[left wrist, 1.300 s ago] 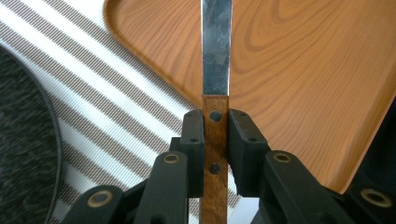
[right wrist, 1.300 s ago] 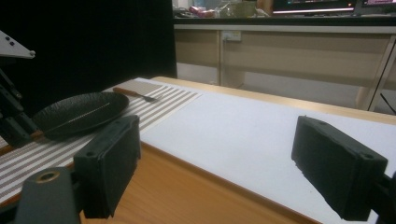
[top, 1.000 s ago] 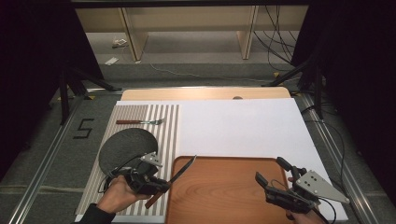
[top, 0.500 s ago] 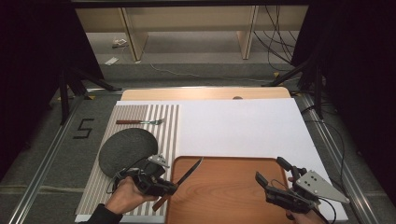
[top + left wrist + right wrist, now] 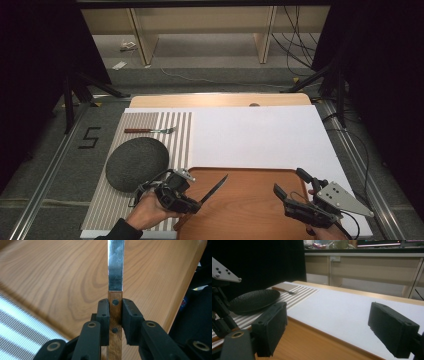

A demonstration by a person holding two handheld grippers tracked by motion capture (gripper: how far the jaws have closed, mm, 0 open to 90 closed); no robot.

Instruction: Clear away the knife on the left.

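The knife (image 5: 212,190) sits clamped by its wooden handle in my left gripper (image 5: 192,206), low in the frame and left of centre in the high view, its blade angling up and to the right over the wooden tray (image 5: 260,220). In the left gripper view the pads press on both sides of the riveted handle, and the steel blade runs straight up over the tray's grain. I see the white tabletop (image 5: 260,135) across the middle of the high view, with the striped placemat (image 5: 177,130) at its left edge. The dark round plate (image 5: 136,162) lies on the mat, and the fork (image 5: 150,130) above it. My right gripper (image 5: 292,187), at the lower right, has its jaws spread wide with nothing between them.
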